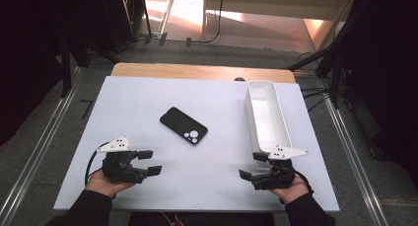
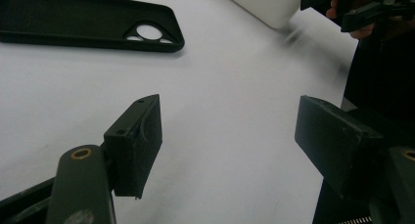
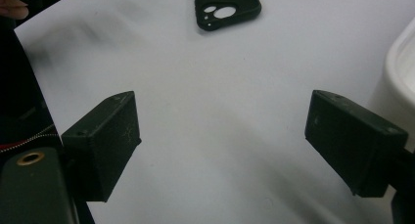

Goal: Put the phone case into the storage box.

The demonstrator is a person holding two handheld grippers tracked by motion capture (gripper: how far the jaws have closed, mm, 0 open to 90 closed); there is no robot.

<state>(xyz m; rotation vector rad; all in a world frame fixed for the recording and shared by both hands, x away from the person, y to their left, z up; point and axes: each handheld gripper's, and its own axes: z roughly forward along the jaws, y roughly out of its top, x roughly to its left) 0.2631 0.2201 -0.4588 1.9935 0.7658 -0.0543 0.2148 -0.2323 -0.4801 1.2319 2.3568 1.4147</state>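
White board [image 1: 148, 112] covers a wooden table, dark room around it. Black phone case [image 1: 183, 126] lies flat mid-board, left of the white tray [image 1: 283, 118]; long axis diagonal, camera cutouts toward the near right. Left gripper [image 1: 150, 163] and right gripper [image 1: 252, 166] sit near the case's front, jaws apart, holding nothing.

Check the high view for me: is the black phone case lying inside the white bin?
No, the black phone case lies flat on the white table, apart from the white bin.
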